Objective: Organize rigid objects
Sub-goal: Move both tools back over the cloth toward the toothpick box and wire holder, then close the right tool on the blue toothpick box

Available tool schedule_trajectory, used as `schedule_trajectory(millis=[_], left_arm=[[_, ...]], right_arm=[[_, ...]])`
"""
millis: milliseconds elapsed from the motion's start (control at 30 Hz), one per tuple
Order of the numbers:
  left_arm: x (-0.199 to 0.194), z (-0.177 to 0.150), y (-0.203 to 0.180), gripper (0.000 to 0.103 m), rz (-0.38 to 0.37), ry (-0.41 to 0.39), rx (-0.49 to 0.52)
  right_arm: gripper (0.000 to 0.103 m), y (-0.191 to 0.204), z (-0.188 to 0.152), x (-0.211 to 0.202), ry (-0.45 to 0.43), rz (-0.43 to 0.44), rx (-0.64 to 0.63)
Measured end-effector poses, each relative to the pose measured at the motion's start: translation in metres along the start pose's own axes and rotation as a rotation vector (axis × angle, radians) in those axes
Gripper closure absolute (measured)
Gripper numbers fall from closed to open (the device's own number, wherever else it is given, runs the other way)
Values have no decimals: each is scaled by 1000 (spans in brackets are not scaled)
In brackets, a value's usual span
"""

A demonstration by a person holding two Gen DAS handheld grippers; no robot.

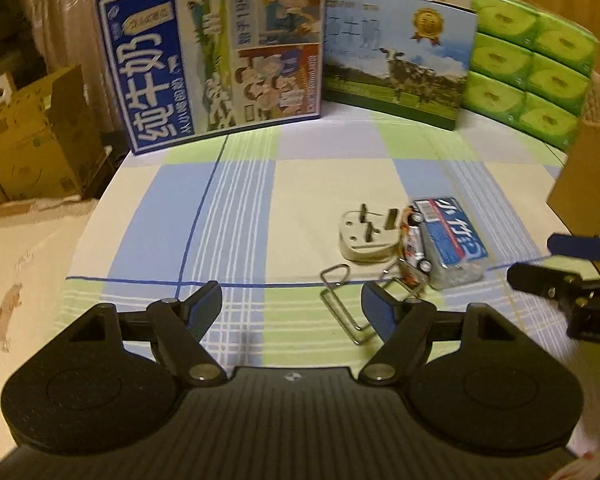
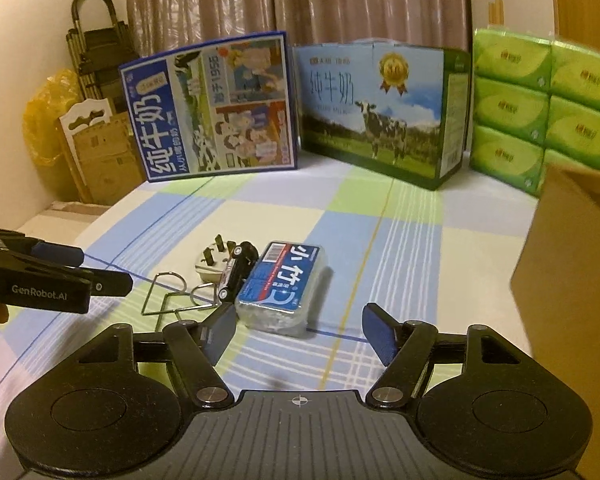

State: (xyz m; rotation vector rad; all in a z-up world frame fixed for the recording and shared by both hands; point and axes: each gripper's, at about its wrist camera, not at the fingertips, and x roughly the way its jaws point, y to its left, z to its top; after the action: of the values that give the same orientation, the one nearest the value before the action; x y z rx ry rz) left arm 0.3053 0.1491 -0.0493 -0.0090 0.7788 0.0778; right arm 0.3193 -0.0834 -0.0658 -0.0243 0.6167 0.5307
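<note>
The cardboard box [image 2: 572,264] ran off the right picture edge; the left gripper [image 2: 112,280] was cut off at left.

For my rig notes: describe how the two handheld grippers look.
Both grippers, the left gripper and the right gripper, are matte black: a ribbed body with two round discs, silver pivot bolts, and linkage arms ending in fingers with blue pads. White "GenRobot.AI" lettering marks the left gripper's side.

Checked bedsheet [image 2: 380,240], plug [image 2: 210,268], toy car [image 2: 236,268], toothpick box [image 2: 284,284], wire clips [image 2: 168,296], milk cartons [image 2: 216,108]
</note>
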Motion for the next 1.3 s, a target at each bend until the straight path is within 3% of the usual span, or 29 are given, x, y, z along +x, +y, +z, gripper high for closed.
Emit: schedule_trajectory(millis=[667,733,767,867,1000,1300], left_arm=[[20,2,-7,28,-41,54,-43],[21,2,-8,27,-42,55,-40],[22,2,-9,27,-41,57,-40],[26,2,-10,27,-46,65,-50],[31,3,-20,19,-75,63,-68],[45,6,-43,18,-71,65,-47]], right_arm=[[36,1,9,78,92,13,39],[42,1,9,79,95,12,25],[47,1,9,79,95,13,18],[48,-3,9,72,103,-20,1],[48,-19,7,58,133,-61,19],[48,-47,-2,12,184,-89,116]])
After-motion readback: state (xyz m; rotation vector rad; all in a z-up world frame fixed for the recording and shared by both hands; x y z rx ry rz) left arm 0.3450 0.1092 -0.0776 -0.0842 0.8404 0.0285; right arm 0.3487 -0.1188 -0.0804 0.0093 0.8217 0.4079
